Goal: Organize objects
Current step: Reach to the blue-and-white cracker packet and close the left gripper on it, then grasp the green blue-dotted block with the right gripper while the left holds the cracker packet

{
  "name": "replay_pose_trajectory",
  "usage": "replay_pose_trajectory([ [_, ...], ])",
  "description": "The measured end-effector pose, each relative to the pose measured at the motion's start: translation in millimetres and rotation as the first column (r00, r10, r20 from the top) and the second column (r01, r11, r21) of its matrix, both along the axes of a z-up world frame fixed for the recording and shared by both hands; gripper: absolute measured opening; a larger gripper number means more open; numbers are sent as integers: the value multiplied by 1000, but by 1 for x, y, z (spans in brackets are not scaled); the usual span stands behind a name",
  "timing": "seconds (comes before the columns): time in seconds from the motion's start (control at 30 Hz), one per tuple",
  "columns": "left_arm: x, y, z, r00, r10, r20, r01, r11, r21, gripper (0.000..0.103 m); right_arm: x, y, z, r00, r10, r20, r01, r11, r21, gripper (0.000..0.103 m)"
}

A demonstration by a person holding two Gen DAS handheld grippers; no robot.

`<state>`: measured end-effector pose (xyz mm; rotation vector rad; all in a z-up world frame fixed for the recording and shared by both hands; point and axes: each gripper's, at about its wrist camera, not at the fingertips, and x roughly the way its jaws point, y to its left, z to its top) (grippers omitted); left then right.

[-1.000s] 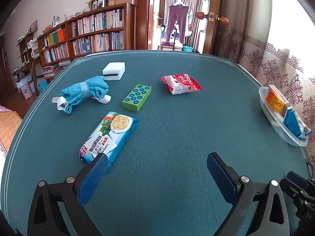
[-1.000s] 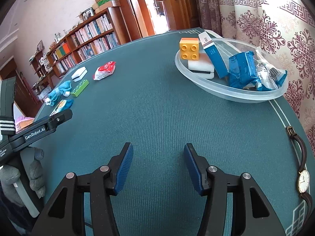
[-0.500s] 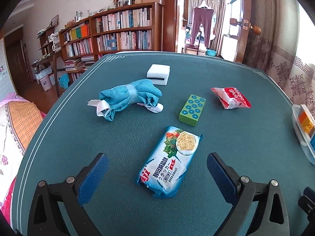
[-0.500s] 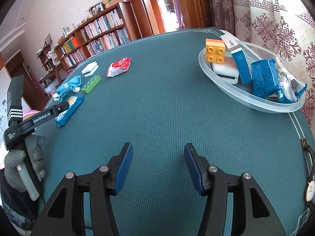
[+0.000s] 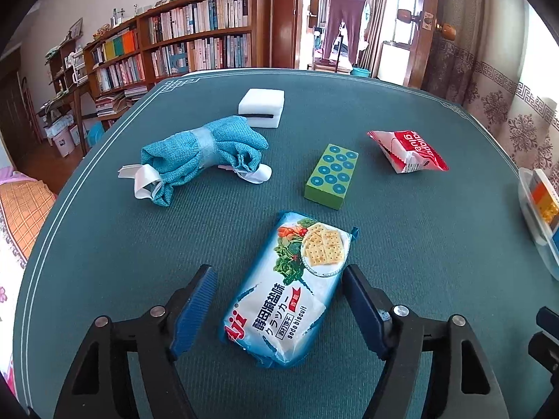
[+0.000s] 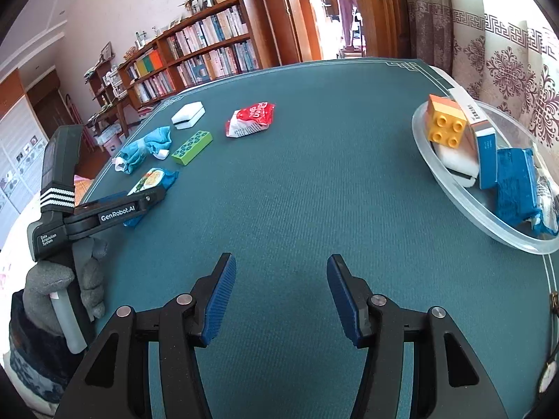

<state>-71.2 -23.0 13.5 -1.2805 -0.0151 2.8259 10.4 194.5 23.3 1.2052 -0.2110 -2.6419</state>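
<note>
A blue soda biscuit packet [image 5: 293, 289] lies on the green table between the jaws of my left gripper [image 5: 279, 300], which is open around it, the right pad close to its edge. Beyond it lie a green dotted block [image 5: 332, 175], a blue cloth bundle [image 5: 199, 155], a white sponge [image 5: 261, 107] and a red snack packet [image 5: 407, 152]. My right gripper [image 6: 279, 295] is open and empty over bare table. A clear plastic bowl [image 6: 450, 188] at the right holds a yellow brick [image 6: 447, 127], a blue-and-white box [image 6: 484, 146] and blue packets [image 6: 517, 188].
The left gripper and gloved hand [image 6: 63, 272] show at the left of the right wrist view. A wristwatch [image 6: 552, 335] lies near the table's right edge. Bookshelves [image 5: 195, 45] and a wooden door [image 6: 380, 10] stand beyond the table's far edge.
My left gripper has swung left and moved forward until the biscuit packet sits between its jaws, which have narrowed. The right gripper has turned slightly left and stays open.
</note>
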Motion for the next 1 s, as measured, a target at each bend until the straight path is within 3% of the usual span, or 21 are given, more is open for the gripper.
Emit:
replay_pose_trajectory([
  [0.13, 4, 3, 1, 1000, -13, -17, 13, 1000, -11, 54, -14, -15, 3, 1000, 30, 6, -29, 1000, -6, 56],
  [0.23, 6, 2, 2, 1000, -11, -26, 11, 1000, -1, 48, -25, -28, 4, 999, 44, 0, -44, 999, 13, 56],
  [0.7, 11, -14, 6, 992, 113, -63, -112, 993, 29, 45, -89, -82, -6, 997, 80, 18, -80, 996, 37, 56],
  [1.0, 11, -27, 4, 978, 199, -57, -195, 979, 62, 45, -123, -113, -6, 990, 135, 28, -135, 991, 2, 56],
])
